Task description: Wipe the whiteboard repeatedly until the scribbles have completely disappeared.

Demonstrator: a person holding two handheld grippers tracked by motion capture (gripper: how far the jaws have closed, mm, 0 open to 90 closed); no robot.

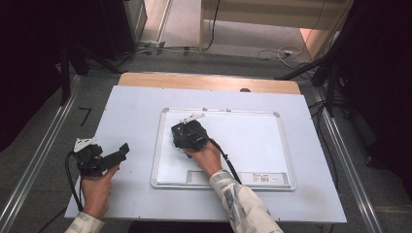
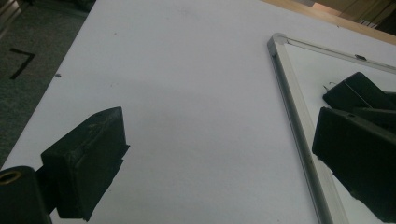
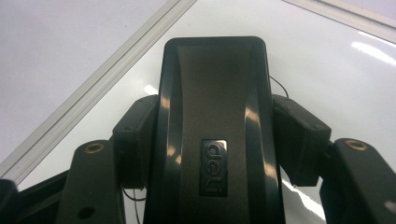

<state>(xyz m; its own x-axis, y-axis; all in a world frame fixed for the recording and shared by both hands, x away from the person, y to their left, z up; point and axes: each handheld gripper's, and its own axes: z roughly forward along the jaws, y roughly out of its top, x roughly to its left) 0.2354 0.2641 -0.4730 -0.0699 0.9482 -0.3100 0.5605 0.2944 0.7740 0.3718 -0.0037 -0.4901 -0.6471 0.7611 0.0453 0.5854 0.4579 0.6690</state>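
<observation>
Overhead, my right tool (image 1: 187,130) sits on the whiteboard (image 1: 252,141) near its upper left corner, with bare glossy board to the right; my left tool (image 1: 119,154) hovers over the matte white worktop (image 1: 131,107) near its left edge. Left gripper view: jaws released wide, aluminium frame (image 2: 292,107) between them. Right gripper view: pads (image 3: 140,135) clenched on a smooth black rounded eraser (image 3: 212,116) lying on the board.

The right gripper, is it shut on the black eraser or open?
Shut: the right gripper presses both pads against the sides of the eraser.
</observation>
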